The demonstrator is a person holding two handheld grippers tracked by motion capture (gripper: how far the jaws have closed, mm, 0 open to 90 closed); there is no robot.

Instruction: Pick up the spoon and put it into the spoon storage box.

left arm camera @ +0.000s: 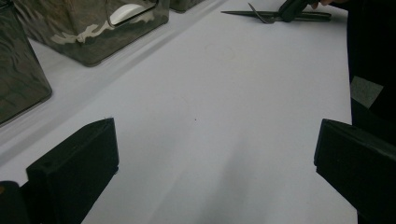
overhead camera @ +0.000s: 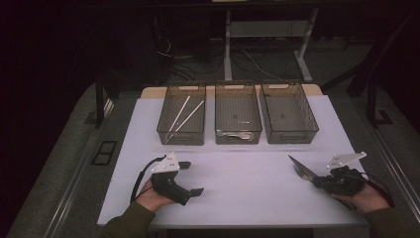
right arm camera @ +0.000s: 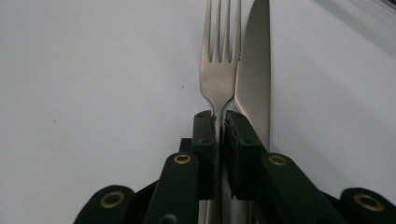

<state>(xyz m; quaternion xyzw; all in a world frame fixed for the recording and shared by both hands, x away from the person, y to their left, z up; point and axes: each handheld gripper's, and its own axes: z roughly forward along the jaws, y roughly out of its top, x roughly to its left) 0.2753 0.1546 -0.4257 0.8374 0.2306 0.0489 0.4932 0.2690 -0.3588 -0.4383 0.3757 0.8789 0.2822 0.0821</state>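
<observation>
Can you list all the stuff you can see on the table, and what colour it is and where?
Bins: three, smoky clear plastic, in a row at the far side of the sheet.
Chopsticks: two, white, in the left bin.
Spoon: one, silver, in the middle bin.
Fork: one, silver, clamped in the right gripper.
Knife: one, silver, beside the fork.
Sheet: one, white, covering the table.
Left gripper: black, jaws apart, near left.
Right gripper: black, near right.

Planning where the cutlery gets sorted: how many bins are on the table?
3, in a row at the far edge: the left bin holds chopsticks, the middle bin holds cutlery at its near end, and the right bin looks empty.
</observation>
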